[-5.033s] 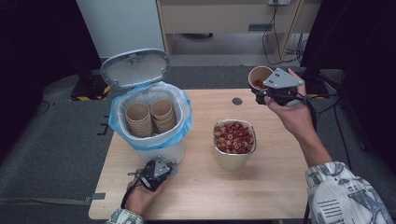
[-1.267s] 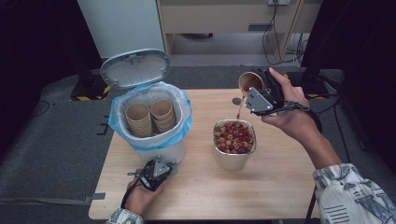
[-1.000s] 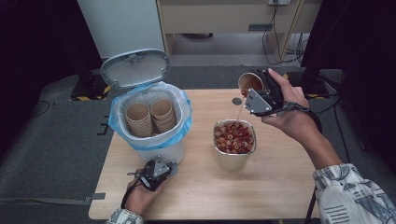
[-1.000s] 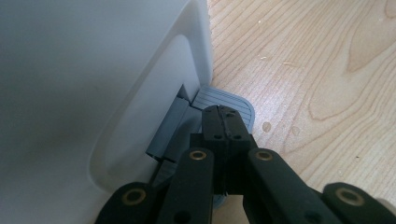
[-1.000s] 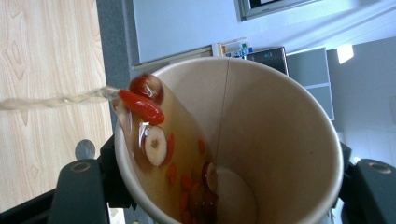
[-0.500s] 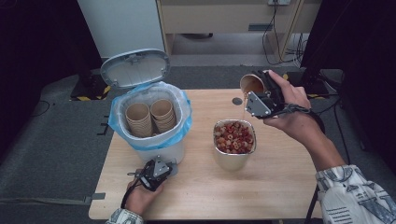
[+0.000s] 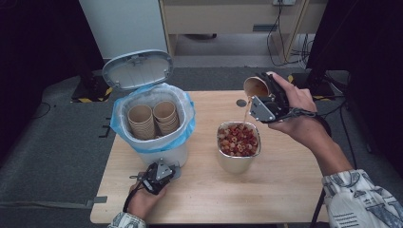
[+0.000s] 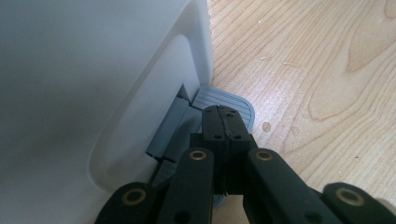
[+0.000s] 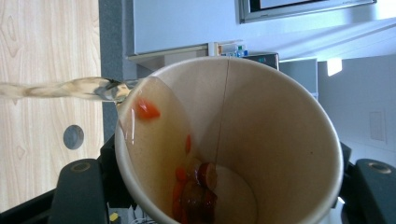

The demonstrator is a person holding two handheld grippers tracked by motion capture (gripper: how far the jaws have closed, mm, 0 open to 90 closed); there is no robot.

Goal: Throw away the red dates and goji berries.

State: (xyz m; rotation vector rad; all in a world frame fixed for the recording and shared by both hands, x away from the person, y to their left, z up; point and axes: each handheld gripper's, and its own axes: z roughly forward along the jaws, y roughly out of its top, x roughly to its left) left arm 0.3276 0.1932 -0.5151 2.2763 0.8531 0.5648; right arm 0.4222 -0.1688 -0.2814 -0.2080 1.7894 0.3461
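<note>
- My left gripper (image 7: pixel 167 169), jaws shut w/ nothing between them, tips pressing the grey ribbed foot pedal (image 8: pixel 224 103) at the base of the white lidded bin (image 7: pixel 161 153).
- Bin's lid up, blue liner inside, two stacks of brown paper cups (image 7: pixel 154 118) in it.
- Steel container (image 7: pixel 237 160) of red-and-pale ring pieces sits mid-table, right of the bin.
- My right gripper (image 7: pixel 263 99) clamps a tan paper cup (image 7: pixel 255 86), tipped over the container; thin brownish liquid stream (image 7: pixel 246 114) runs down into it. A few red bits remain in the cup.

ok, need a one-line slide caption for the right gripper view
Tilted paper cup in the right hand-held gripper pours a thin liquid stream over its rim, with red pieces left at the bottom.
</note>
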